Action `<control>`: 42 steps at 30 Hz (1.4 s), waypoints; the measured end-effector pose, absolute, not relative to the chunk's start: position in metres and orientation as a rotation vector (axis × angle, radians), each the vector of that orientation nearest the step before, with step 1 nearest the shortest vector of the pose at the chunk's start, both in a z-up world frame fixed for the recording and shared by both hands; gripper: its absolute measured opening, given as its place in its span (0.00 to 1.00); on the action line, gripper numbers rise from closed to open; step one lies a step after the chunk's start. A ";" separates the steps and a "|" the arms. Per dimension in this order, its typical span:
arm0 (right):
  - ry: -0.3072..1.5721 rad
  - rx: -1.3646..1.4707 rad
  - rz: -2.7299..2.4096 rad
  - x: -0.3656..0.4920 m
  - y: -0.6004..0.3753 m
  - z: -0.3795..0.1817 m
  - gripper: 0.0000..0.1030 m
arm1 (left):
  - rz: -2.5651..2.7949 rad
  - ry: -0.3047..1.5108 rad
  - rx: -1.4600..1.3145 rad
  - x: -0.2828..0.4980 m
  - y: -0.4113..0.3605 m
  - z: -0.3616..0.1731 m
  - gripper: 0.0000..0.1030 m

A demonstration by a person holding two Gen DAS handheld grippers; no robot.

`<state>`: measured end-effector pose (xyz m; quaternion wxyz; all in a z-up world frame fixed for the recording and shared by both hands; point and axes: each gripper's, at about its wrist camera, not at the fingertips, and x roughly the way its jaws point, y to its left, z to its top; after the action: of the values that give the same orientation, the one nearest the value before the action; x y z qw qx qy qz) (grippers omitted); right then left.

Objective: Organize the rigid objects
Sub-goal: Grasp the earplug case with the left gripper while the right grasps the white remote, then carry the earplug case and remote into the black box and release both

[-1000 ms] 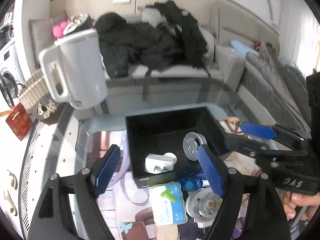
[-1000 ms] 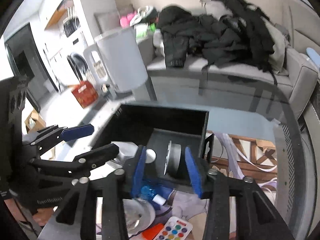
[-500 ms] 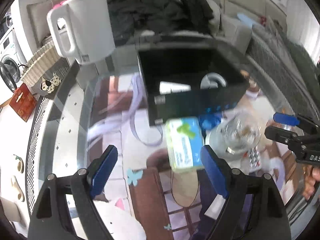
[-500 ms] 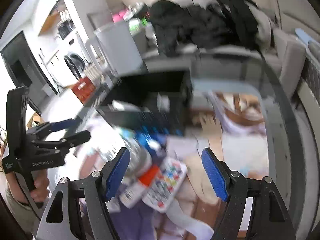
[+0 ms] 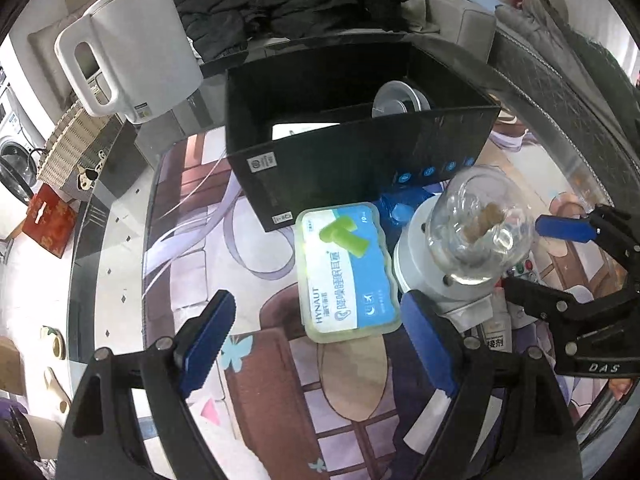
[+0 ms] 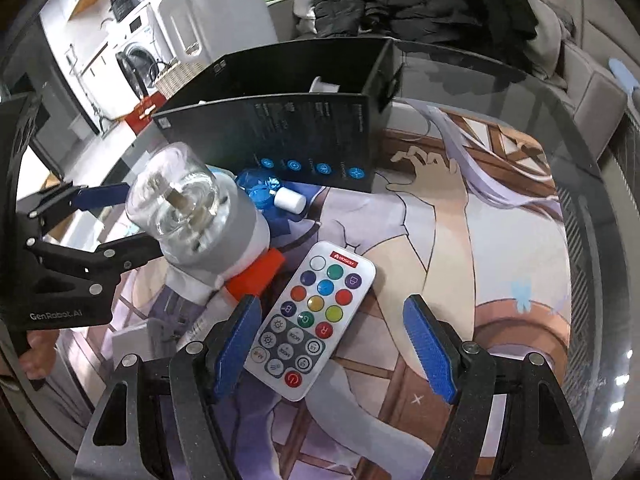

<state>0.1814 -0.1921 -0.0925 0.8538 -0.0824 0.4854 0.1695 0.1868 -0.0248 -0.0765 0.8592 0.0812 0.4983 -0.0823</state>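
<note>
With both our left gripper (image 5: pixel 316 344) and right gripper (image 6: pixel 334 344) open and empty, we risked knocking the glass-topped jar (image 6: pixel 192 216) while reaching for the remote (image 6: pixel 312 320) just beside it.

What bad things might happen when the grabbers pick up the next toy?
The clear jar stands tall right beside the remote; the open right gripper might bump it over while reaching. The earplug case nearly touches the black box and the jar's base, so the open left gripper may struggle to fit its fingers around it.
</note>
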 end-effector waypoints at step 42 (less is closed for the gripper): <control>1.009 -0.272 0.431 0.166 -0.190 -0.088 0.38 | -0.235 1.105 0.157 0.158 -0.025 -0.084 0.53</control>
<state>0.1657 -0.1896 -0.0882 0.8445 -0.1289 0.4779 0.2044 0.1584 -0.0249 -0.0842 0.8418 0.0742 0.5230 -0.1111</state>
